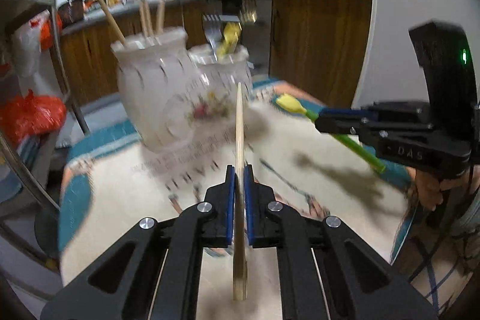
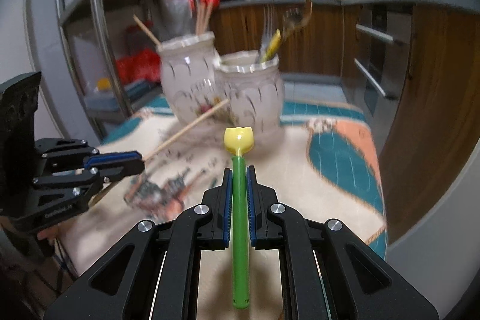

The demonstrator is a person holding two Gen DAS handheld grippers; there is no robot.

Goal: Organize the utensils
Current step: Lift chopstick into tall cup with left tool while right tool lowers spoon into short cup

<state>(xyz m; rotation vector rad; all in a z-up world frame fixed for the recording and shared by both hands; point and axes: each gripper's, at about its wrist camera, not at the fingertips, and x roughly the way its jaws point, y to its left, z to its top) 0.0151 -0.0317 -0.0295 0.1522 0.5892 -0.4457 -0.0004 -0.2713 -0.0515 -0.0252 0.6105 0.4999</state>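
Above the patterned table (image 2: pixel 315 170), left gripper (image 1: pixel 239 170) pinches a wooden chopstick (image 1: pixel 239 122) pointing forward at the chopstick jar (image 1: pixel 150 92), right gripper (image 2: pixel 239 173) clamps a green-handled utensil (image 2: pixel 240 218), yellow head toward the fork jar (image 2: pixel 255 92) beside it.

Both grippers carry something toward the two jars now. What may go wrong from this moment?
1. The left gripper pinches the chopstick low, so its long free tip may swing and hit the left jar.
2. The right gripper brings the green utensil close; the two tools may cross.
3. The right jar already holds forks, which may block entry.
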